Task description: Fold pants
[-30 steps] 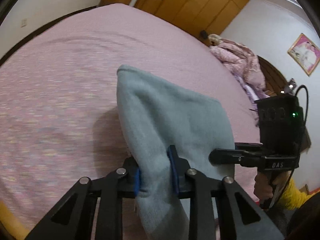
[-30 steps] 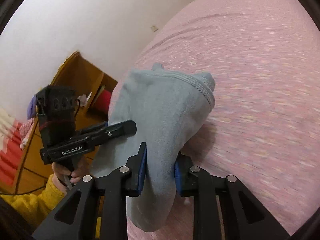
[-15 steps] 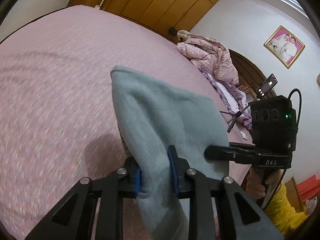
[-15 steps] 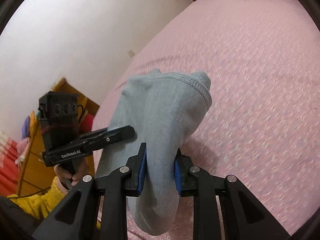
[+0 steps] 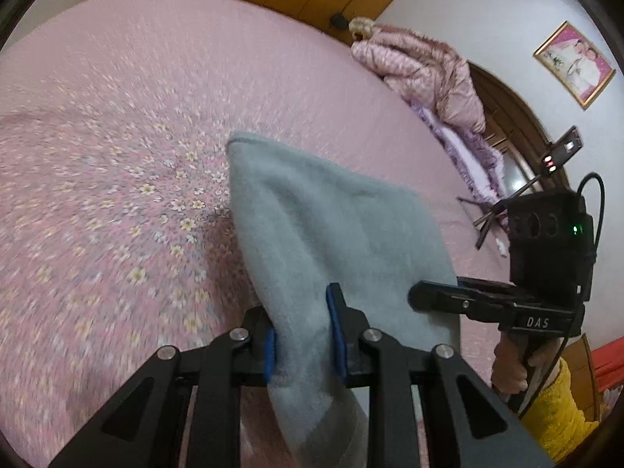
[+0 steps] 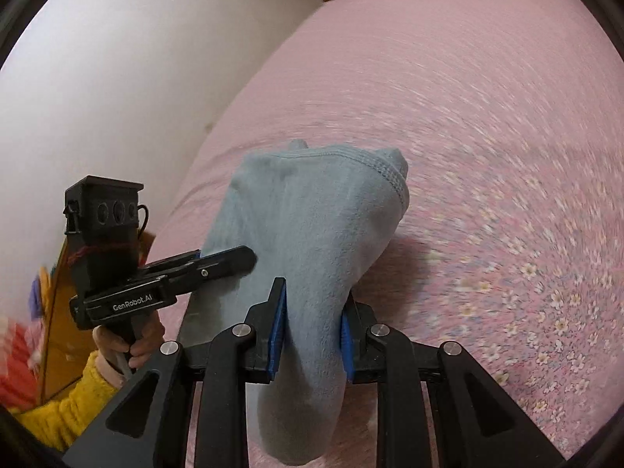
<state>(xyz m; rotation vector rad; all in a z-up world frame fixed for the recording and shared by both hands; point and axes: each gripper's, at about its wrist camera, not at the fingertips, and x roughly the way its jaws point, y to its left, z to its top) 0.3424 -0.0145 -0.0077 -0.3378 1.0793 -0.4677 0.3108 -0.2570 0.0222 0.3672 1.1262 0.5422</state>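
Note:
The pale blue fleece pants [image 5: 335, 230] hang folded above the pink flowered bed [image 5: 117, 156], held up between both grippers. My left gripper [image 5: 302, 335] is shut on one side of the cloth, its blue pads pressed into the fleece. My right gripper [image 6: 312, 331] is shut on the other side of the pants [image 6: 312, 226], near a stitched hem at the top. In the left wrist view the right gripper [image 5: 429, 298] clamps the cloth's right edge. In the right wrist view the left gripper [image 6: 234, 259] clamps the left edge. The lower cloth droops below the fingers.
A pink quilt [image 5: 425, 66] is heaped at the bed's far right by a dark wooden headboard [image 5: 507, 117]. A phone on a stand [image 5: 561, 154] is beside it. A white wall [image 6: 97, 58] borders the bed's other side. Yellow sleeves [image 6: 66, 405] hold the grippers.
Both grippers have swung with the held pants, so the bed and room slide across each view. The cloth now hangs closer over the flowered bed. Both grips are unchanged.

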